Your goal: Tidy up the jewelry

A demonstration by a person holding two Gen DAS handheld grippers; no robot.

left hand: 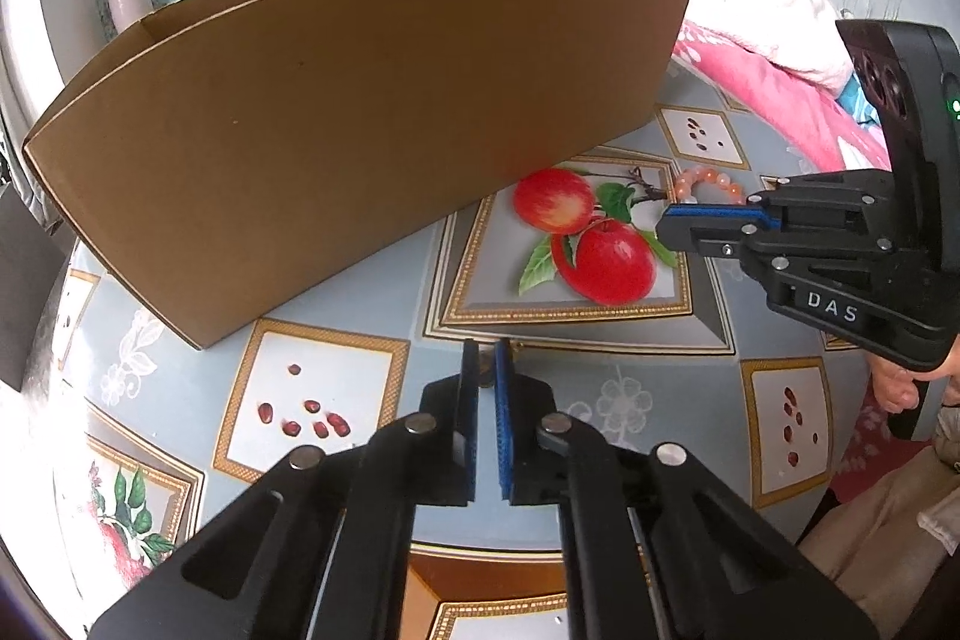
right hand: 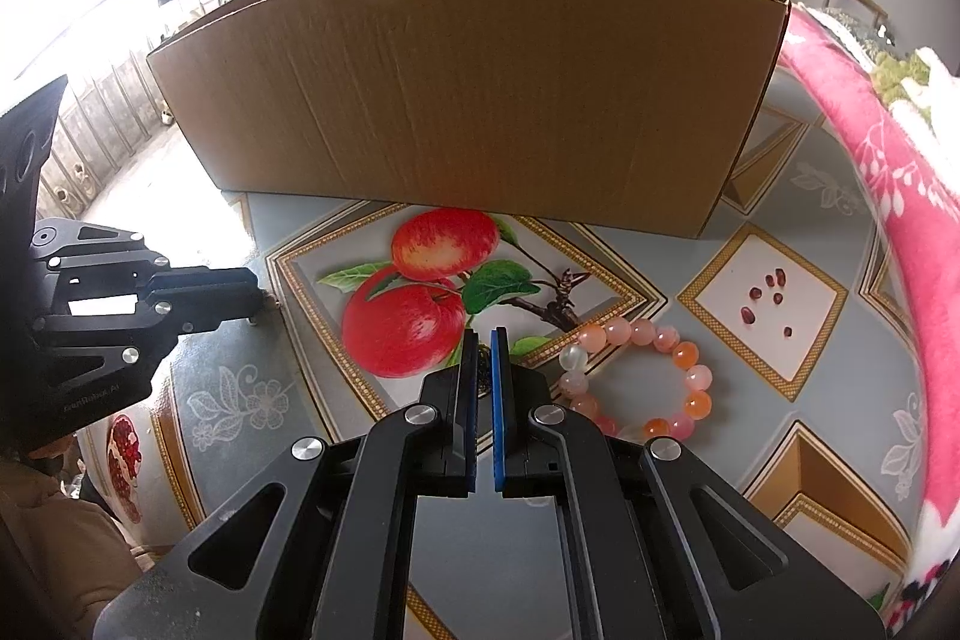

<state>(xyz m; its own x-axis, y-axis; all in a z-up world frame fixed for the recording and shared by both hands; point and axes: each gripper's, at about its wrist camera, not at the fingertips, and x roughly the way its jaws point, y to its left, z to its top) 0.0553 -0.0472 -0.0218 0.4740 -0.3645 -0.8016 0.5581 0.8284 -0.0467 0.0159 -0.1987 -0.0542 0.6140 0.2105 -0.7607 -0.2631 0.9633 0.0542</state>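
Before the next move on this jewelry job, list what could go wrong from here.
1. The bracelet lies flat on the tablecloth right of the right gripper, whose jaws are shut on no visible item; a descent now would likely push the beads rather than grip them.
2. The box has a tall near wall; a low carry could strike it.

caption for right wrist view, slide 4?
Shut right gripper beside a pink-orange bead bracelet on the fruit-print tablecloth, open cardboard box behind.
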